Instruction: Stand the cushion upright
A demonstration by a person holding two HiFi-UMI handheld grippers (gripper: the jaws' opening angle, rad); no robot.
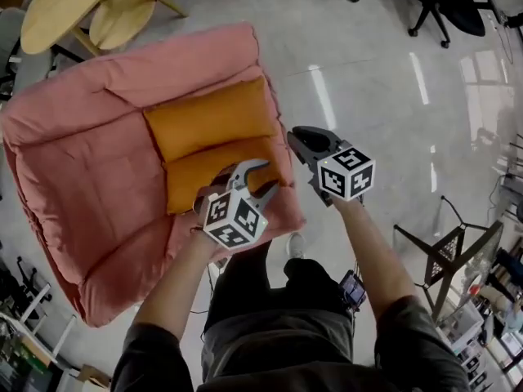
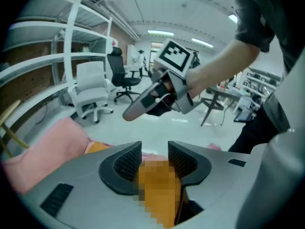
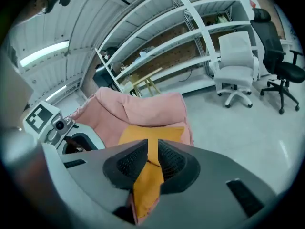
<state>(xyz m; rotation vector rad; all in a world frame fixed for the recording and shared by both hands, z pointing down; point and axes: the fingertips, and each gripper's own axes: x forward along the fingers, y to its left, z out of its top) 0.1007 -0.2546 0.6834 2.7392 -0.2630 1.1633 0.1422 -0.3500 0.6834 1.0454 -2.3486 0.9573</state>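
Observation:
Two orange cushions lie flat on a pink floor sofa [image 1: 90, 178], one further back [image 1: 212, 117] and one nearer [image 1: 204, 174]. In the head view my left gripper [image 1: 265, 176] hovers open at the near cushion's front right corner. The left gripper view shows orange fabric in the gap between its jaws [image 2: 155, 149], and the pads do not press on it. My right gripper [image 1: 296, 137] is shut with nothing in it, just right of the cushions at the sofa's edge. In the right gripper view [image 3: 152, 147] it points at the cushions [image 3: 171, 132]. It also shows in the left gripper view [image 2: 131, 113].
A round wooden table [image 1: 65, 6] stands behind the sofa. Black office chairs [image 1: 441, 6] are at the back right and a black metal frame [image 1: 441, 251] on the right. A white chair [image 2: 90, 87] and white shelving [image 3: 200, 32] line the wall. The floor is glossy tile.

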